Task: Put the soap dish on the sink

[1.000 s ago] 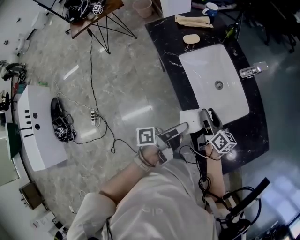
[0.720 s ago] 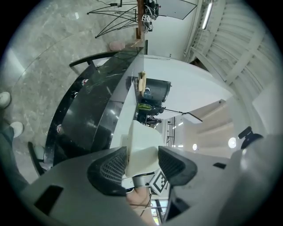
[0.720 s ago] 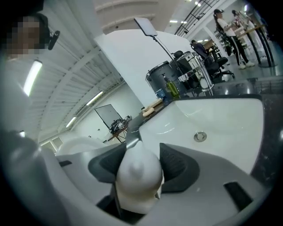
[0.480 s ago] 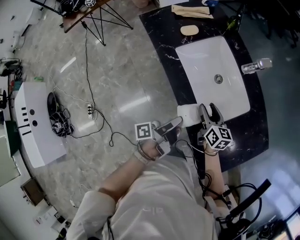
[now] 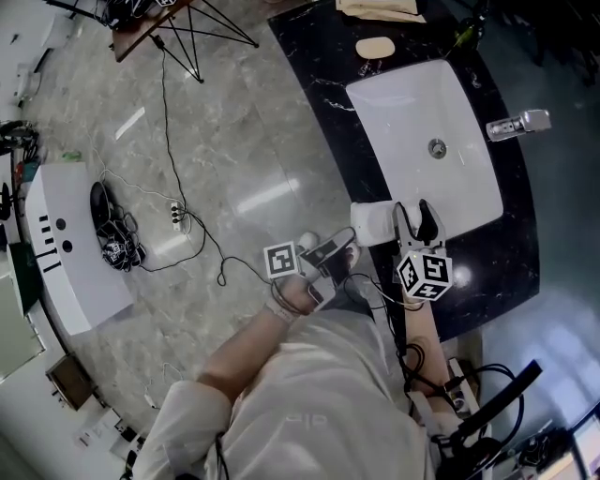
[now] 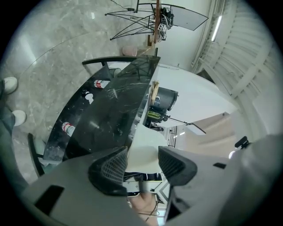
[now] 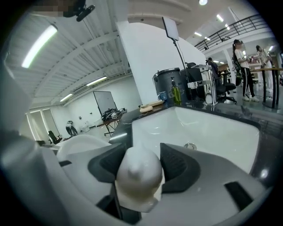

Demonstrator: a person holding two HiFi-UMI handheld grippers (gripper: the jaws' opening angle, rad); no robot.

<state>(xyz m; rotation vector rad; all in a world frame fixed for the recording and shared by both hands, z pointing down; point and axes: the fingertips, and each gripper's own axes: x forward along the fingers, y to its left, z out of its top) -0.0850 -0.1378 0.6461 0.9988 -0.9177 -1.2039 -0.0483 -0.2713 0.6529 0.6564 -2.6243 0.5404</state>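
The white soap dish [image 5: 372,223] hangs over the near left edge of the black counter [image 5: 323,75], just short of the white sink basin [image 5: 422,103]. Both grippers hold it. My left gripper [image 5: 343,247] comes in from the floor side and is shut on its white rim [image 6: 142,152]. From the near side, my right gripper [image 5: 415,221] is shut on a rounded white part of the dish [image 7: 138,174], with the dish's bowl [image 7: 79,145] to its left. In the right gripper view the basin [image 7: 199,132] and its drain [image 7: 190,145] lie straight ahead.
A faucet [image 5: 514,124] stands at the basin's right side. A bar of soap [image 5: 375,47] and a light flat bundle [image 5: 380,9] lie on the counter's far end. On the floor to the left are a white box [image 5: 66,244], cables [image 5: 183,220] and a tripod table [image 5: 178,23].
Both grippers and the soap dish have moved a little up the picture, closer to the near corner of the basin. Both grips look unchanged.
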